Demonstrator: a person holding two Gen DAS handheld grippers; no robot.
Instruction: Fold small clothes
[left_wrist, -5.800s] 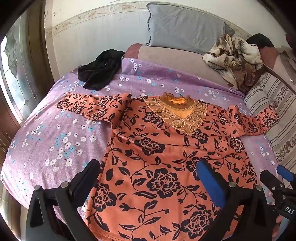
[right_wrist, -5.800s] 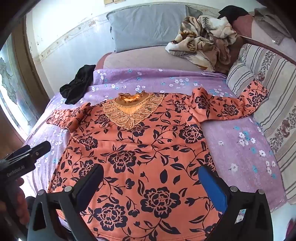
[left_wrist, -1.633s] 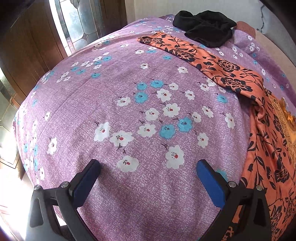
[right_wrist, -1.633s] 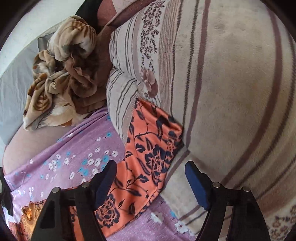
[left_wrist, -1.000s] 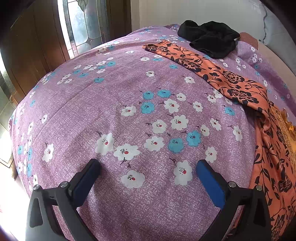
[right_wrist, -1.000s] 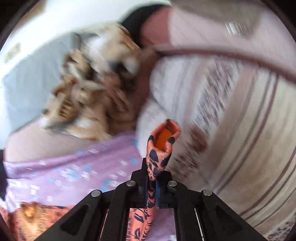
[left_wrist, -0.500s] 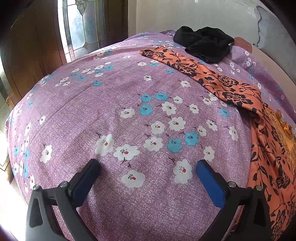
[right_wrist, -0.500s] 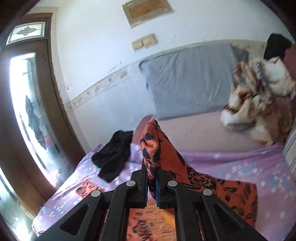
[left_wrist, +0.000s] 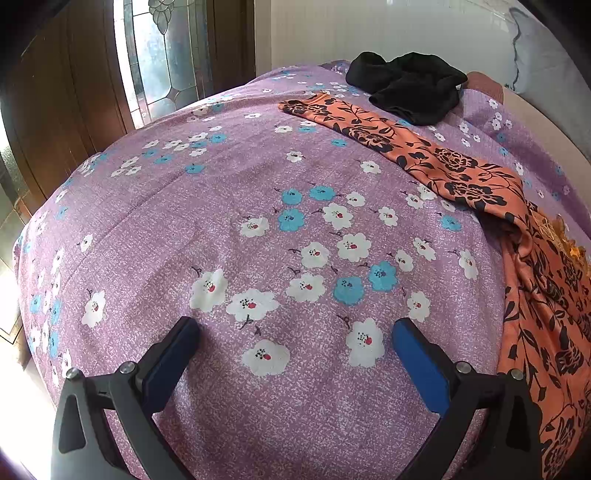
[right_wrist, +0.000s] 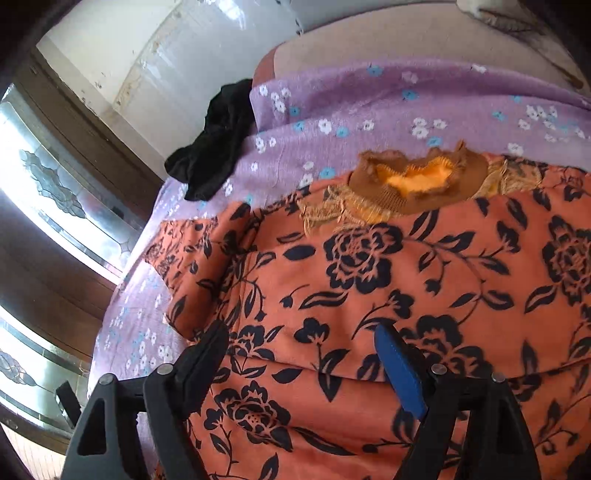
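Observation:
An orange top (right_wrist: 406, 266) with black flowers lies flat on the purple flowered sheet (right_wrist: 369, 107). One sleeve is laid across its chest, just under the brown collar (right_wrist: 417, 181). My right gripper (right_wrist: 299, 350) hovers low over that folded sleeve. Its jaws are opening, and the cloth lies loose beneath them, touched by neither pad. The top's other sleeve (left_wrist: 406, 147) stretches out straight over the sheet (left_wrist: 221, 206). My left gripper (left_wrist: 295, 328) is open above bare sheet, well short of that sleeve.
A crumpled black garment (left_wrist: 406, 88) lies beyond the sleeve's cuff and shows in the right wrist view too, black garment (right_wrist: 218, 147). A wooden door with patterned glass (left_wrist: 162, 55) stands past the bed's left edge. A pale wall runs behind the bed.
My right gripper carried the sleeve away from the striped cushion, over the top, then came down and let go, going from shut to open. The left gripper stayed put.

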